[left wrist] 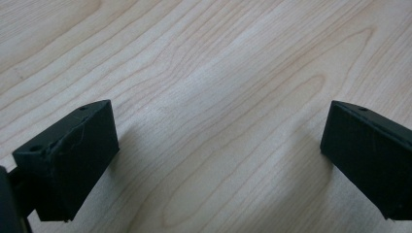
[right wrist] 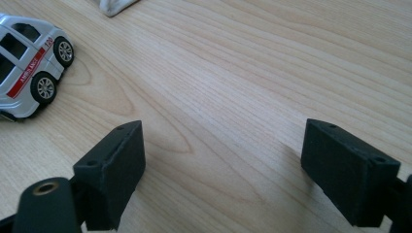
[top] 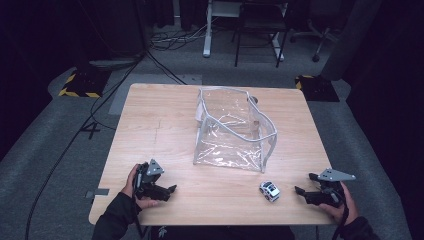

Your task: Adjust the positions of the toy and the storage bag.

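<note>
Item 1, near left of the light wooden table [top: 165, 107]: the left gripper [top: 169, 189], black with a grey three-cornered plate, held in the person's left hand [top: 133, 189]. High view: it rests at the near edge, jaws aimed right. Left gripper view: the jaws stand wide apart, released, with bare wood grain between them.

Item 2, table centre: a clear plastic pouch with grey piping [top: 234, 130], standing open-topped, its wide base toward the person. Right gripper view: a pale corner of the pouch [right wrist: 114, 6] at the top edge.

Item 3, just near-right of the pouch: a small white toy ambulance with a red side stripe [top: 269, 191], upright on its wheels, apart from the pouch and both grippers. High view: its long axis runs diagonally, from far-left to near-right; which end is the front cannot be told. Right gripper view: the toy [right wrist: 28, 67] shows two wheels, dark windows and the stripe's lettering, detail the high view lacks.

Item 4, near right: the right gripper [top: 302, 184], in the right hand [top: 342, 206], jaws aimed left toward the toy, spread open and empty.
</note>
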The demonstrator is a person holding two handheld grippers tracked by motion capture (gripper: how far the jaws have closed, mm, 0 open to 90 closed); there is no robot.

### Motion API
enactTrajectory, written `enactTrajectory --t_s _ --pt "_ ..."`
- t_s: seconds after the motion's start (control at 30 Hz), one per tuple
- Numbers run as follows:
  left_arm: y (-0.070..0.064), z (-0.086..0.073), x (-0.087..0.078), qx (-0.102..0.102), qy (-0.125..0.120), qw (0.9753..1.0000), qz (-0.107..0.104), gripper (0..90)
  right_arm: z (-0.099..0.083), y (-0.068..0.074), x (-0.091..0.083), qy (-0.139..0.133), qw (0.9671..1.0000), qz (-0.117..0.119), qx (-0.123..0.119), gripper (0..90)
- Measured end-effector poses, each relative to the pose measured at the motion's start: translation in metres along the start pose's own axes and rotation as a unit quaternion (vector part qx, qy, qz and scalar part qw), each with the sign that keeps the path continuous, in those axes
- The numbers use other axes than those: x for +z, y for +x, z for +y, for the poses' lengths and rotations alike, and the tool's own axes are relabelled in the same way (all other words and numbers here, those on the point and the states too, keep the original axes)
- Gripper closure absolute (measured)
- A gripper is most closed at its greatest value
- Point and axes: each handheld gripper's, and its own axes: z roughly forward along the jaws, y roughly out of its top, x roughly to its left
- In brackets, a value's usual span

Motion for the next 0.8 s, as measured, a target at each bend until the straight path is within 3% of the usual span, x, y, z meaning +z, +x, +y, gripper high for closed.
enactTrajectory --t_s 0.33,0.47,0.5,0.57,0.8 --pt "-0.004 0.005 0.004 -0.006 0.001 1.0 -0.002 0.4 -0.001 0.004 -0.001 0.0 0.9997 0.019 -0.016 16.5" --pt "-0.004 0.004 0.004 -0.009 0.001 1.0 0.002 0.7 0.0 0.006 -0.001 0.0 0.9989 0.035 -0.033 16.4" --pt "-0.004 0.004 0.003 -0.001 0.0 0.9999 0.011 0.7 -0.001 0.006 -0.001 -0.001 0.9985 0.039 -0.039 16.4" --pt "-0.005 0.004 0.004 -0.009 0.0 1.0 0.002 0.6 -0.001 0.008 0.0 -0.003 0.9983 0.043 -0.04 16.4" --pt "-0.005 0.003 0.004 -0.011 -0.002 0.9999 0.007 0.7 0.0 0.016 0.0 -0.008 0.9955 0.057 -0.075 15.2"
